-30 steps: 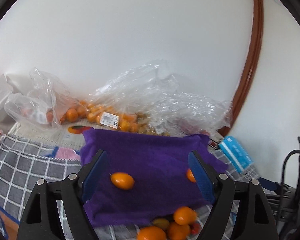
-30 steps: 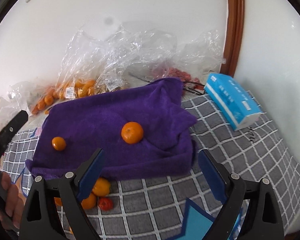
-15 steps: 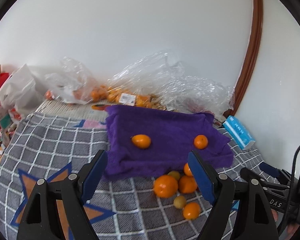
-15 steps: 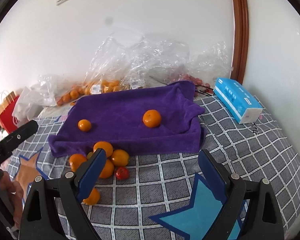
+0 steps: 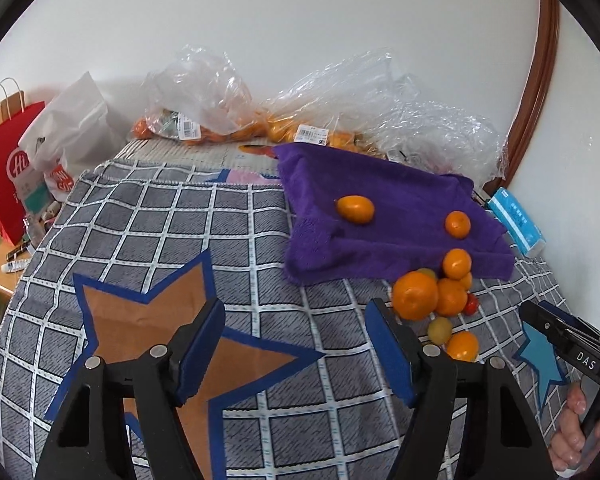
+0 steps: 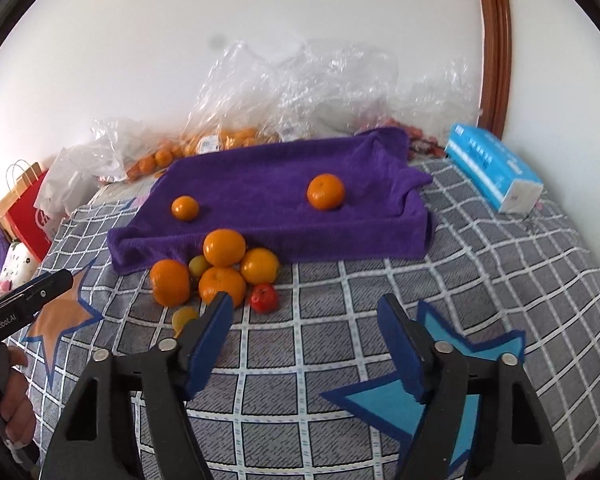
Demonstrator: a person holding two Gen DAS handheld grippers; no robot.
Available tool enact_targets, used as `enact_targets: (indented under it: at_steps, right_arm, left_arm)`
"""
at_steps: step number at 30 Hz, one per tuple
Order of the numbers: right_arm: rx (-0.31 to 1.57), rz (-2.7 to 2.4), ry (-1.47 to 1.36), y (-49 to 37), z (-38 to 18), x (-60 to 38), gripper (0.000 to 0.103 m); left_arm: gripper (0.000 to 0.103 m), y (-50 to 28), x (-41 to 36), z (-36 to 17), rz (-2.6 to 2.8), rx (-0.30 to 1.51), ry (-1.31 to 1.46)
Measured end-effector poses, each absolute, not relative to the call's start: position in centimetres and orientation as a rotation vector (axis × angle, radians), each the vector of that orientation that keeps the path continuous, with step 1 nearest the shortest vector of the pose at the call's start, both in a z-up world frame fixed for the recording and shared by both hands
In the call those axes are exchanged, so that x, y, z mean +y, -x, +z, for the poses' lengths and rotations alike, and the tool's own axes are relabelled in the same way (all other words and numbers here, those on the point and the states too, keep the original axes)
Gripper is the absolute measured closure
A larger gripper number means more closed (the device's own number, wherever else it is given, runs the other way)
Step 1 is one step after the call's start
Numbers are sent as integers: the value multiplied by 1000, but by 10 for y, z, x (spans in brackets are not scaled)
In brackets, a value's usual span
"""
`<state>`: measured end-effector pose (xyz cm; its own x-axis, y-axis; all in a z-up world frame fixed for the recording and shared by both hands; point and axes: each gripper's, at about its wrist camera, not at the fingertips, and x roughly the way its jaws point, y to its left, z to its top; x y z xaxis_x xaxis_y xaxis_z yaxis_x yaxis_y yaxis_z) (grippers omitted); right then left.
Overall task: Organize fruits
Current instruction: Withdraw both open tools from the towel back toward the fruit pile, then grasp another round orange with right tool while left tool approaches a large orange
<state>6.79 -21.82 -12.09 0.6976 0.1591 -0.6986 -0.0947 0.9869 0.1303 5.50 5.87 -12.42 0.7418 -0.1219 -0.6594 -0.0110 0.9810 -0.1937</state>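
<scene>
A purple towel (image 5: 400, 216) (image 6: 284, 200) lies on the grey checked cloth (image 5: 180, 240) (image 6: 480, 260). Two oranges rest on it: a small one (image 5: 355, 209) (image 6: 185, 208) and a rounder one (image 5: 457, 224) (image 6: 326, 191). A pile of oranges (image 5: 428, 292) (image 6: 220, 268) with small yellow fruits and a red one (image 6: 264, 298) sits at the towel's near edge. My left gripper (image 5: 296, 328) hovers left of the pile, jaws closing on nothing. My right gripper (image 6: 306, 324) hovers just in front of the pile, jaws closing, nothing between them.
Clear plastic bags of oranges (image 5: 228, 120) (image 6: 228, 136) lie against the white wall. A blue tissue pack (image 5: 518, 226) (image 6: 496, 172) sits at the right. A red paper bag (image 5: 8, 160) and a white bag (image 5: 72, 132) stand at the left edge.
Both grippers pulled back from the towel and tilted down, so the fruit pile and more cloth came into view. The jaws of both have narrowed.
</scene>
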Motion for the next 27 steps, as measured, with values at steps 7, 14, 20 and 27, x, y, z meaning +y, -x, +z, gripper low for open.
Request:
enact_targets:
  at_steps: [7, 14, 20, 27]
  right_arm:
    - [826, 276, -147, -61, -139, -198, 45]
    - [846, 350, -119, -59, -144, -166, 45]
    - [919, 347, -50, -71, -160, -146, 70]
    - [805, 330, 15, -49, -145, -163, 69]
  left_arm:
    - [33, -62, 56, -152, -79, 791, 181]
    - [33, -59, 65, -156, -98, 791, 237]
    - [33, -59, 63, -156, -121, 796, 244]
    - [34, -57, 59, -154, -157, 788, 236]
